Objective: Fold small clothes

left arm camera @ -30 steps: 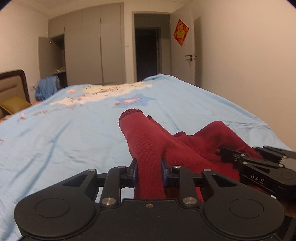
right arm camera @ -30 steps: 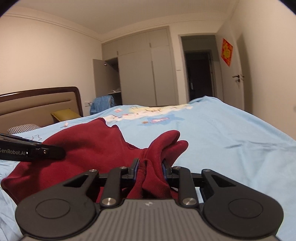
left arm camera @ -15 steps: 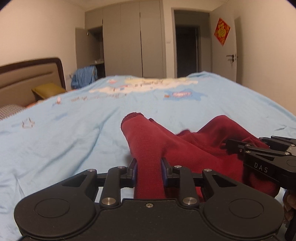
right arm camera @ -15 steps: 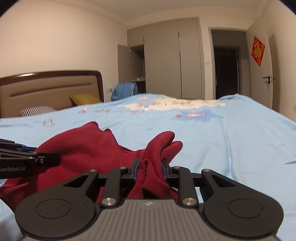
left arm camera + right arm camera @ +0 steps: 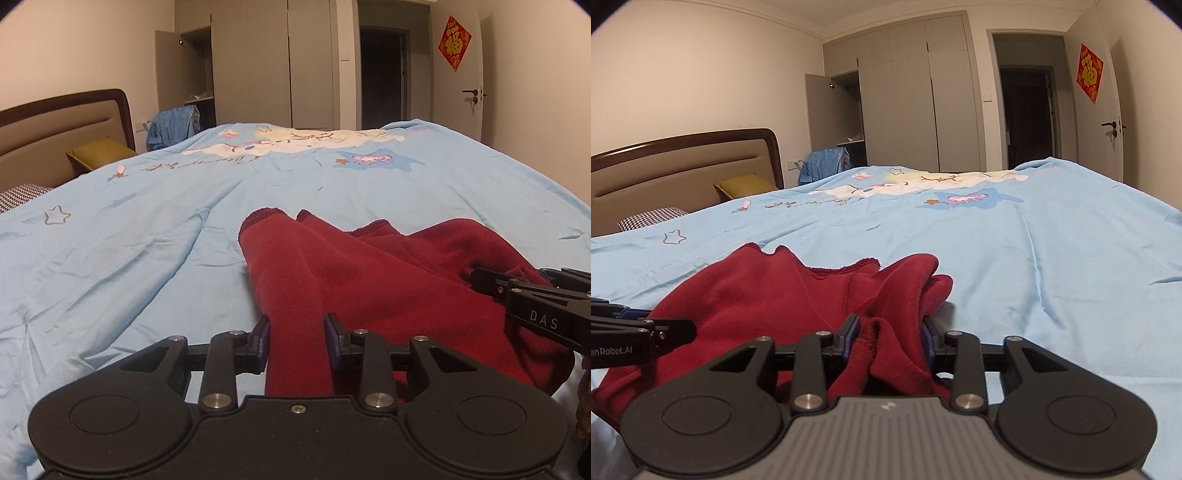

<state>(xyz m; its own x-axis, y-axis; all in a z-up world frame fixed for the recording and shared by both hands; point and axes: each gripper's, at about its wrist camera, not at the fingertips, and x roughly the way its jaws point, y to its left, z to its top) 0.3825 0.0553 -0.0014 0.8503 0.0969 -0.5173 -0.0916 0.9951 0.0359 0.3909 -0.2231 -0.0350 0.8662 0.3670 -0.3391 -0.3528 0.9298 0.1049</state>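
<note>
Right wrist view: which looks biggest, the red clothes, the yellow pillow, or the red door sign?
1. red clothes, though they lie nearest the camera
2. yellow pillow and red door sign look about alike, both far off; too close to rank

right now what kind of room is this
A bedroom, most likely: a bed under a light blue cartoon-print cover, a brown padded headboard, and a grey built-in wardrobe with one door open.

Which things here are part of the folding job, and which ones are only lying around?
Job:
- red garment
- left gripper, shut on it
- right gripper, shut on it
- blue bedcover, the work surface

Lying about:
- yellow pillow
- checked pillow
- blue clothes by the wardrobe
</note>
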